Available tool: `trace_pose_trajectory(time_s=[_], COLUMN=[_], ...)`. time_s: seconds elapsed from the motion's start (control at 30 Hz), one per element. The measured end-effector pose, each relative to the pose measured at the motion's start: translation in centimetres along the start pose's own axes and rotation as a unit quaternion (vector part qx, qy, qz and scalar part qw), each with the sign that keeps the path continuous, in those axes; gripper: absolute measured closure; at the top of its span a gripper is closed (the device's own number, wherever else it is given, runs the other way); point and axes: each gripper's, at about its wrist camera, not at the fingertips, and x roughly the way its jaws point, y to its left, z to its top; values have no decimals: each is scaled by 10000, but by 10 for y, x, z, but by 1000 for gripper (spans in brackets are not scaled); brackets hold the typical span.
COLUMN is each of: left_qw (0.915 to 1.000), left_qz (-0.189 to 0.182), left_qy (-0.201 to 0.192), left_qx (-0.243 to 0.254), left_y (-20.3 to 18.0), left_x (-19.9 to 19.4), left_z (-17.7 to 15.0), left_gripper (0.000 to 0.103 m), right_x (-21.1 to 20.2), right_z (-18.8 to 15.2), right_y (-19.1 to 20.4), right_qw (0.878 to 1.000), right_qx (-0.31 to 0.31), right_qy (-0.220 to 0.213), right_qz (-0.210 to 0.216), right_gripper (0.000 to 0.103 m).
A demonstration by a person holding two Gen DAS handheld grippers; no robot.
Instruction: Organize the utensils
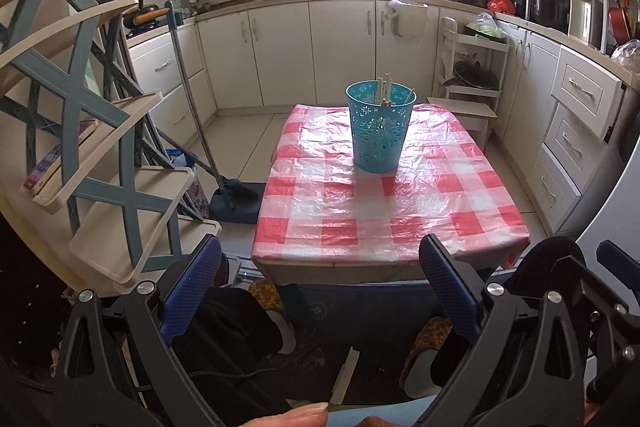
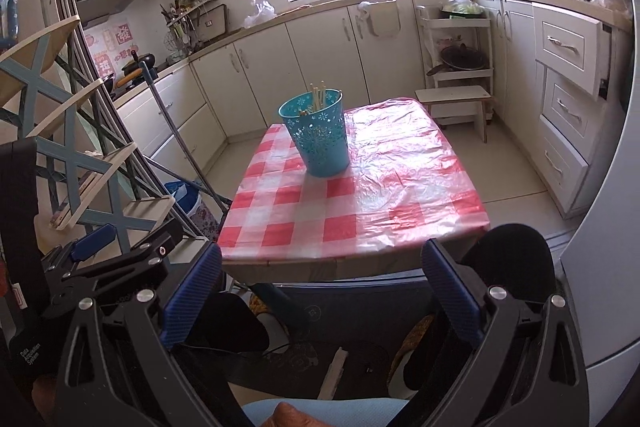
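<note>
Blue ribbed pads line the fingers (image 1: 192, 291) of the left gripper (image 1: 320, 291), which stand wide apart with nothing between them, held low in front of the near edge of the tabletop (image 1: 392, 219). The right gripper (image 2: 320, 291) shows the same: its fingers (image 2: 452, 291) are spread apart and empty, also short of the near edge and above the person's legs and slippered feet. In the right wrist view the left gripper's body appears at the lower left, beside the right one. A red-and-white checked plastic cloth (image 1: 460, 187) covers the tabletop, wrinkled and shiny under the window light. Toward the far half of it stands a teal perforated utensil holder (image 1: 380, 127), upright, well apart from both grippers. Several pale wooden chopsticks (image 1: 385, 89) stick up out of its rim, leaning against one another; their number is hard to tell. To the left of the tabletop a blue-and-cream shelf rack (image 1: 120, 155) stands on the floor, with a broom and dustpan (image 1: 236, 199) beside it. White kitchen cabinets (image 1: 340, 51) run along the far wall under a bright window, and a small white stool (image 2: 456, 99) sits beyond the far right corner.
</note>
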Motion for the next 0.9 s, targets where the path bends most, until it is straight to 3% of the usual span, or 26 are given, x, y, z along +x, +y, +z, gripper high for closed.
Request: trace_pose_trajectory(time_s=[0.17, 0.43, 0.9], left_qw=[10000, 9999, 9997], left_qz=[-48, -71, -24], left_qy=[3, -88, -193], left_qx=[38, -5, -136], left_y=[1, 3, 14], left_x=[-10, -23, -35], left_z=[-6, -10, -12], left_gripper=[8, 8, 8], right_x=[-18, -37, -46], right_z=[-6, -7, -12], right_y=[-6, 7, 19], right_qw=[9995, 9987, 9974], right_qx=[185, -115, -281], right_qy=[-220, -495, -664], right_qz=[-107, -103, 27], right_gripper=[7, 7, 7])
